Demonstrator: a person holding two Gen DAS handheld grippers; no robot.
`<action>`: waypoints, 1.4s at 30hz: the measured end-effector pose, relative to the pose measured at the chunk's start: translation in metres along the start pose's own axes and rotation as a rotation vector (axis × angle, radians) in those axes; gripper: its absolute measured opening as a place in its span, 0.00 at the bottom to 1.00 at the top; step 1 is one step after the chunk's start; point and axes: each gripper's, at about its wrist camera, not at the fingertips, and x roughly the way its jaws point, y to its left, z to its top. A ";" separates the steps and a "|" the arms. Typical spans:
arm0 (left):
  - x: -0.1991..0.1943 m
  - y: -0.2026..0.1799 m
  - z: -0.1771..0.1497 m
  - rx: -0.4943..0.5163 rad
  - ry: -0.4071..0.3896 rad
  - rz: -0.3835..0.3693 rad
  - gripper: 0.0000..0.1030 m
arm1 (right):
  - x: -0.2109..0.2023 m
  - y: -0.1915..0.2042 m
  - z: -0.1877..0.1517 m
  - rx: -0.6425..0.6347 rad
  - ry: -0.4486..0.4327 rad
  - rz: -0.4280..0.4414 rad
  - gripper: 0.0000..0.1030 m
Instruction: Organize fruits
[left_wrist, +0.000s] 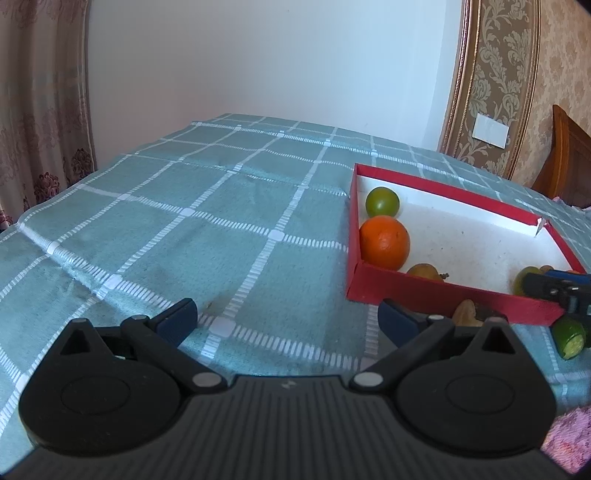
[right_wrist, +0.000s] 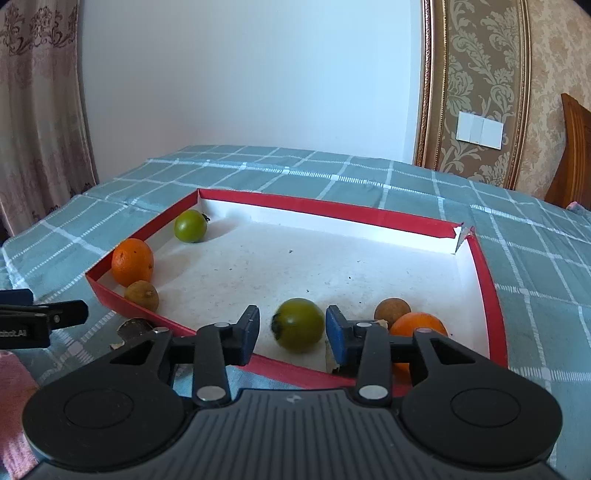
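Note:
A red box with a white floor (right_wrist: 369, 266) lies on the checked tablecloth; it also shows in the left wrist view (left_wrist: 461, 236). In it are a green fruit (right_wrist: 190, 226), an orange (right_wrist: 132, 261) and a small brown fruit (right_wrist: 142, 295) at the left. Another green fruit (right_wrist: 299, 325), a brown fruit (right_wrist: 392, 313) and an orange (right_wrist: 419, 326) lie by the near wall. My right gripper (right_wrist: 291, 334) is open, its fingers either side of the near green fruit, not touching it. My left gripper (left_wrist: 288, 317) is open and empty over the cloth, left of the box.
A cut green fruit piece (left_wrist: 570, 338) and a brown scrap (left_wrist: 469, 314) lie on the cloth in front of the box. A pink cloth (left_wrist: 569, 439) is at the near right. A wooden chair (right_wrist: 574, 155) stands behind the table.

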 end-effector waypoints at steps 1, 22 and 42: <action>0.000 0.000 0.000 0.001 0.001 0.002 1.00 | -0.006 -0.002 -0.001 0.007 -0.013 0.005 0.37; -0.001 -0.001 -0.001 -0.001 -0.002 0.019 1.00 | -0.090 -0.137 -0.075 0.418 -0.147 -0.188 0.77; -0.048 -0.069 -0.010 0.205 -0.118 -0.060 0.88 | -0.090 -0.147 -0.080 0.478 -0.140 -0.149 0.78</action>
